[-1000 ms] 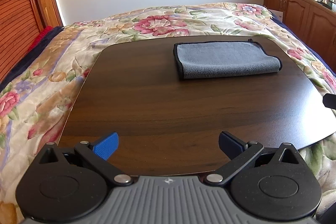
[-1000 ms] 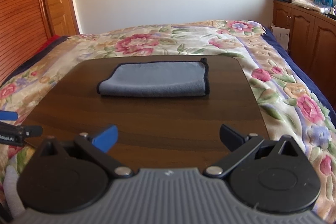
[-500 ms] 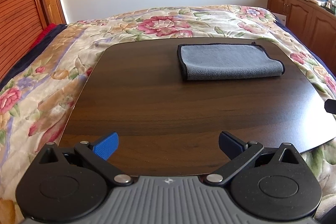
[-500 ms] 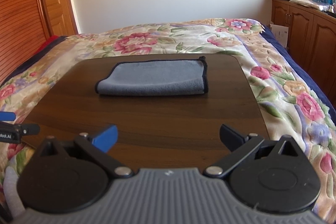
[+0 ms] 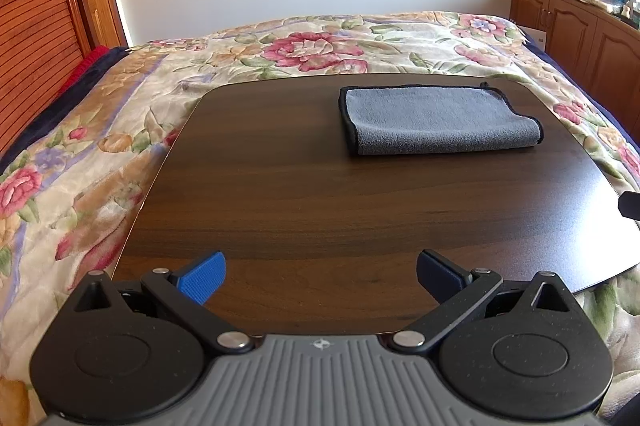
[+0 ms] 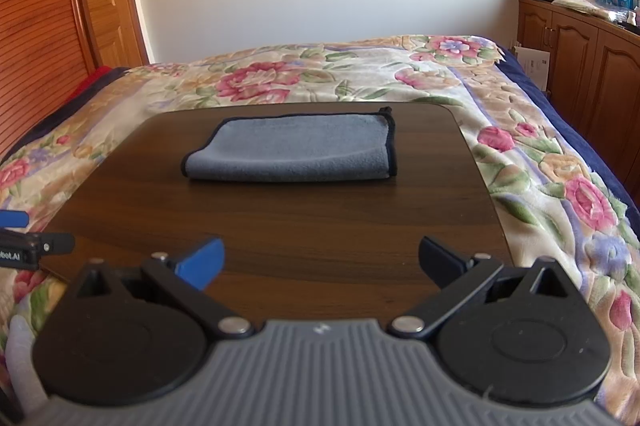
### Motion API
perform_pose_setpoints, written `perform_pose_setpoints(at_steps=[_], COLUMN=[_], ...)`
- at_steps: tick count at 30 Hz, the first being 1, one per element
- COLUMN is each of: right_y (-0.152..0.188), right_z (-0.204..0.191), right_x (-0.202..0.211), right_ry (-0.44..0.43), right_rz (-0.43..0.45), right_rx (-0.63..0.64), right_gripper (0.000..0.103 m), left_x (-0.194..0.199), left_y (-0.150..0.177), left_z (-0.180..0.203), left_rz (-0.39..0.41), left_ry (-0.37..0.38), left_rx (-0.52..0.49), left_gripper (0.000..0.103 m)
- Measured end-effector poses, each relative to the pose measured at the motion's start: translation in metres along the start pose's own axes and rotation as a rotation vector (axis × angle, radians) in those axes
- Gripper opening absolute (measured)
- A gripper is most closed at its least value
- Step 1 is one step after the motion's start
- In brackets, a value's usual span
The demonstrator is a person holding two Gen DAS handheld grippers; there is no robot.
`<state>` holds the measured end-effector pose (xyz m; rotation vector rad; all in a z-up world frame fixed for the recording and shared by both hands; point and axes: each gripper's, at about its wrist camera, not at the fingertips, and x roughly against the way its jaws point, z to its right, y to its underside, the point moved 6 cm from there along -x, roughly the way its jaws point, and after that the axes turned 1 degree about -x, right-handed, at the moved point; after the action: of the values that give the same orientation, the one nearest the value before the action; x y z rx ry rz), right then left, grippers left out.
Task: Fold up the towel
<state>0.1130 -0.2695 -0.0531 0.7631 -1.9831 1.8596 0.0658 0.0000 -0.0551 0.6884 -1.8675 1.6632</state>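
Note:
A grey towel [image 5: 436,120] with a black hem lies folded in a flat rectangle at the far side of a dark wooden table [image 5: 320,210]. It also shows in the right wrist view [image 6: 296,148] on the table [image 6: 280,226]. My left gripper [image 5: 320,272] is open and empty over the table's near edge, well short of the towel. My right gripper [image 6: 320,260] is open and empty, also near the front edge. The left gripper's tip [image 6: 24,238] shows at the right view's left edge.
The table sits on a bed with a floral quilt [image 5: 80,162]. A wooden wardrobe [image 5: 36,18] stands at the left. Wooden cabinets [image 6: 580,66] with clutter on top line the right wall. The quilt drops away on both sides of the table.
Both grippers have drawn slightly back and up from the table, so the towel looks a little farther and lower. The towel itself has not moved. Both jaws stay open.

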Motion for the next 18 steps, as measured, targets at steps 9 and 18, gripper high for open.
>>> perform_pose_setpoints(at_steps=[9, 18], right_y=[0.0001, 0.0002], right_z=[0.0000, 0.0002], right_x=[-0.0001, -0.0002], right_ry=[0.000, 0.000], right_rz=[0.000, -0.001], right_rx=[0.000, 0.000], right_gripper=[0.103, 0.103], left_x=[0.0002, 0.0006], left_y=[-0.0008, -0.0020], left_z=[-0.0010, -0.0026], left_rz=[0.002, 0.003], left_ry=[-0.002, -0.003], left_rx=[-0.001, 0.000], left_gripper=[0.100, 0.100])
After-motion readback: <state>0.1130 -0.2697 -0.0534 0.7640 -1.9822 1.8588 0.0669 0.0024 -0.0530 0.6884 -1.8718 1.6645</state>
